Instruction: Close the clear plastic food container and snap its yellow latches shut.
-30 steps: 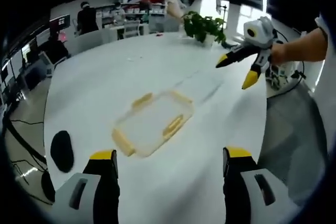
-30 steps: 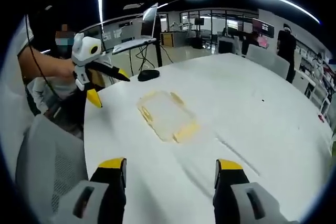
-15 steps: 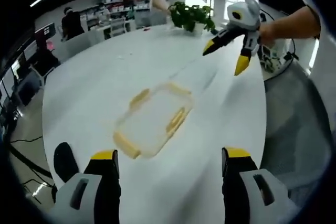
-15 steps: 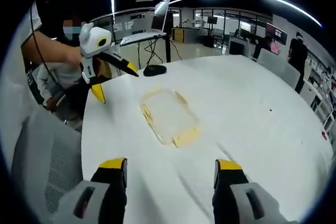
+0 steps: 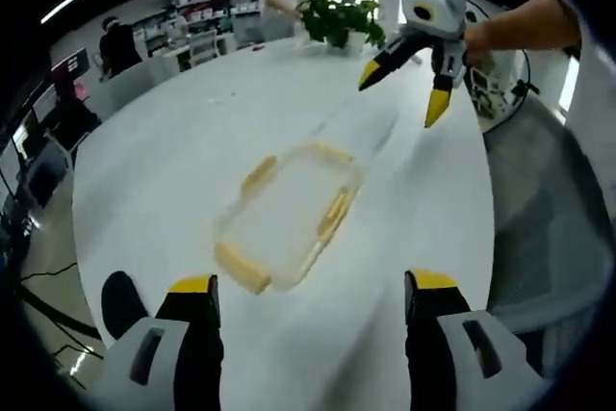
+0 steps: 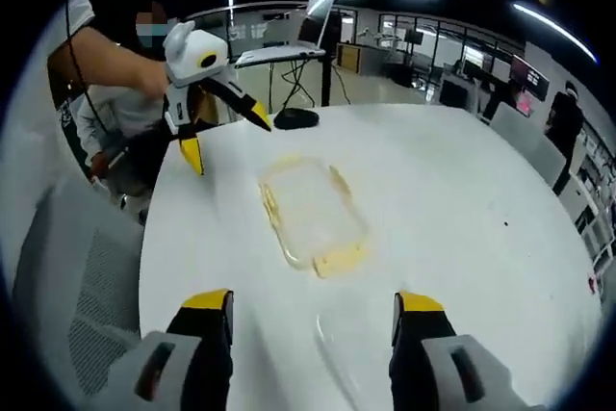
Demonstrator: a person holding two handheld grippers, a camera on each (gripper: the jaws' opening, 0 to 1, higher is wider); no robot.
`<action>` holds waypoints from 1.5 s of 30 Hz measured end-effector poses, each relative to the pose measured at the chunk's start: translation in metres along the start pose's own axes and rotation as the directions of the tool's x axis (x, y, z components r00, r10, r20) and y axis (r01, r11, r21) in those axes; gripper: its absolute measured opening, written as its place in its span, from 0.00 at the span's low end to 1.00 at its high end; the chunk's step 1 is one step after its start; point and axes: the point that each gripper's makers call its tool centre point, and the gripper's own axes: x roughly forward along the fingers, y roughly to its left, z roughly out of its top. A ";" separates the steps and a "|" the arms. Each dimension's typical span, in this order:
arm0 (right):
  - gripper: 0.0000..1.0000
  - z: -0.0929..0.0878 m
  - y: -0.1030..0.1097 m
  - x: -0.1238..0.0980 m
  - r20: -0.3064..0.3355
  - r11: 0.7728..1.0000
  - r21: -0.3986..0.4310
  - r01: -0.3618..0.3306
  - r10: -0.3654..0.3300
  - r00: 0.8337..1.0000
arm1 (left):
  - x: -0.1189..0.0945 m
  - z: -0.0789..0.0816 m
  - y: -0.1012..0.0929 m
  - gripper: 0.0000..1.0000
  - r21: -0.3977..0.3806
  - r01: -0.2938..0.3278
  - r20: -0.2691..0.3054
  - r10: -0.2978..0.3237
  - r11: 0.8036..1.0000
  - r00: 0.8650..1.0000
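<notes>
A clear plastic food container (image 5: 286, 221) with yellow latches lies flat on the white table (image 5: 192, 132), its lid on it. My left gripper (image 5: 308, 286) stands open above the near table edge, short of the container. My right gripper (image 5: 402, 93) hangs open in the air beyond the container in the left gripper view. From the right gripper view, the container (image 6: 310, 211) lies ahead of my open right gripper (image 6: 313, 300), and the left gripper (image 6: 223, 132) hovers open past its far end, held by a person's hand.
A black mouse-like object (image 5: 122, 302) lies at the table edge near my left gripper and shows as (image 6: 296, 118) in the right gripper view. A potted plant (image 5: 337, 18) stands at the far end. A grey mesh chair (image 6: 87, 276) stands beside the table. People stand in the background.
Both views have shifted as the hands moved higher and tilted down toward the table. The container has not moved. Both grippers stay open.
</notes>
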 end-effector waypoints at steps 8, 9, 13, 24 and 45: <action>0.66 0.005 -0.006 0.006 -0.011 1.000 -0.026 -0.016 0.016 1.000 | 0.005 -0.005 0.004 0.76 0.071 0.027 -0.041 -0.024 0.997 0.999; 0.66 0.006 -0.007 0.007 -0.013 0.999 -0.034 -0.019 0.018 1.000 | 0.005 -0.006 0.005 0.76 0.082 0.029 -0.049 -0.025 0.996 0.998; 0.66 0.008 -0.010 0.010 -0.028 0.998 -0.053 -0.023 0.022 0.999 | 0.007 -0.006 0.010 0.76 0.093 0.038 -0.054 -0.033 0.995 0.998; 0.66 0.011 -0.013 0.022 -0.078 0.991 -0.111 -0.081 0.073 0.994 | 0.014 -0.009 0.019 0.75 0.191 0.065 -0.101 -0.046 0.979 0.994; 0.65 0.016 -0.012 0.041 -0.136 0.965 -0.205 -0.162 0.136 0.981 | 0.025 -0.011 0.034 0.74 0.278 0.113 -0.152 -0.072 0.954 0.986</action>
